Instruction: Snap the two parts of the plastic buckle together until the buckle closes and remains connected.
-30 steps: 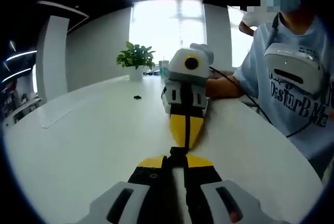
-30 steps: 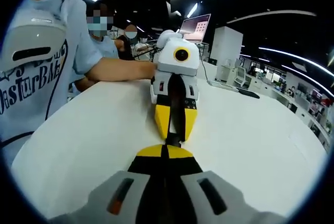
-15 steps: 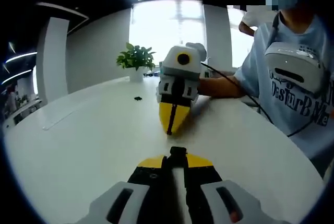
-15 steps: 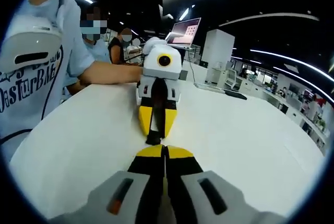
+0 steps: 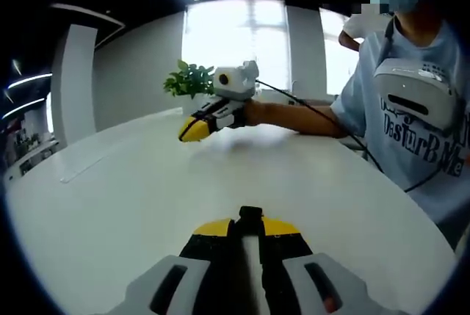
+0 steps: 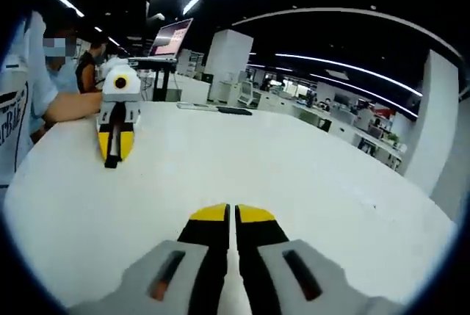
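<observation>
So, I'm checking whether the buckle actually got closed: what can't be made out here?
- Buckle, left gripper view: a black tip pokes out of the left gripper; its yellow jaws hide whether both parts are joined.
- Right gripper view: the same piece is too small to judge.
- Right gripper: jaws together, so anything pinched inside is hidden.

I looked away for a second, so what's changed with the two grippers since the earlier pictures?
The right gripper pulled back from the black buckle and the left gripper, then swung off to the side, jaws shut on nothing. Unchanged: the left gripper keeps the buckle clamped at its tip above the white table.
</observation>
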